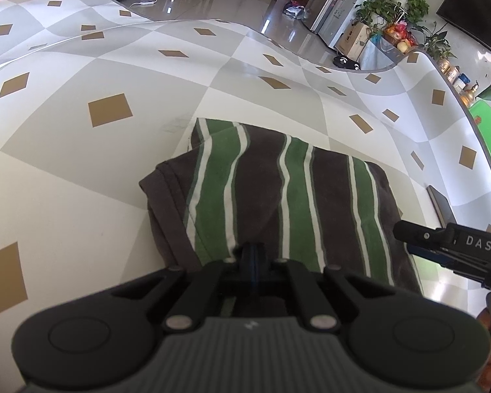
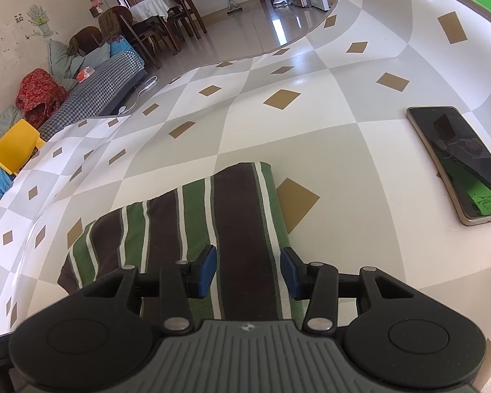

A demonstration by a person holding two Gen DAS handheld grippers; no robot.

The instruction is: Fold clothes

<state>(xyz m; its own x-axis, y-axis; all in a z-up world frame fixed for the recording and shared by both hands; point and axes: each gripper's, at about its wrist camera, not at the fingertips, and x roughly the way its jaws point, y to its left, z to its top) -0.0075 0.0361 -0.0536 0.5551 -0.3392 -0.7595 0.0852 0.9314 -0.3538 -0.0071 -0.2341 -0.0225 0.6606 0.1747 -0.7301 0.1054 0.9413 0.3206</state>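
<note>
Striped garment (image 1: 278, 196), a folded knit in dark brown, green and white bands, lies on the table (image 1: 81, 177), which wears a glossy cloth of white and grey checks dotted with tan diamonds. From my left wrist camera I see it as a compact bundle, the stripes running away from me and a plain brown hem showing along its left edge.

My left gripper (image 1: 252, 253) sits at the near edge of that bundle with its fingers brought fully together; they look pinched on the fabric right at the edge, though the tips are dark and I can't make out how much cloth is caught between them.

My right gripper (image 2: 248, 270) hangs over the right-hand part of the garment with its blue-padded fingers (image 2: 208, 270) standing apart, one on each side of a wide brown stripe. The pads do not press on the cloth. In the left view that same gripper pokes in from the right edge, just beside the bundle.

A dark-screened smartphone (image 2: 458, 163) in a pale case lies flat on the table to the right, well apart from the garment.
</note>
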